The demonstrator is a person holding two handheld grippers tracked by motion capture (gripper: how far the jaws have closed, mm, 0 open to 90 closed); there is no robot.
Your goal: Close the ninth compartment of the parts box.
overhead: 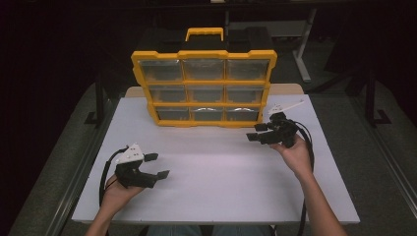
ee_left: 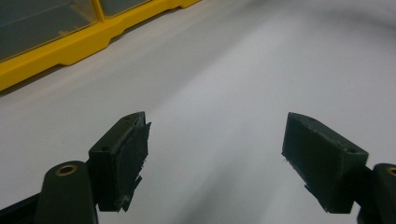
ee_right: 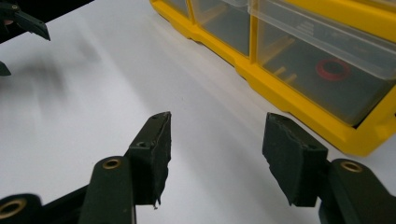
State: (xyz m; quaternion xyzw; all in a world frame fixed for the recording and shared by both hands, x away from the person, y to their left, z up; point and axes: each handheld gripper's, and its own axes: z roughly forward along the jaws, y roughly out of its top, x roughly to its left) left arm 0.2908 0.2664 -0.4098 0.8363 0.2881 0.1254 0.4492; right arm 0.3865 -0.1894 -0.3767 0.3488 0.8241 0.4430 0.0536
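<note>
A yellow organizer case [overhead: 203, 87] with clear-fronted drawers and a top handle stands upright at the back of the white table [overhead: 216, 172]. My left gripper [overhead: 158, 165] hovers over the table's front left, open and empty, with its jaws wide apart [ee_left: 215, 158]. My right gripper [overhead: 256, 132] is held near the case's lower right corner, open with nothing between its jaws [ee_right: 215, 154]. In the right gripper view the case [ee_right: 299, 88] runs along the right, and a red ring [ee_right: 332, 69] lies inside one drawer. The case's bottom edge [ee_left: 70, 46] shows in the left gripper view.
The table is bare between the grippers. Dark floor and metal frame legs [overhead: 302, 49] surround it. The left gripper's jaw tip [ee_right: 28, 21] shows far off in the right gripper view.
</note>
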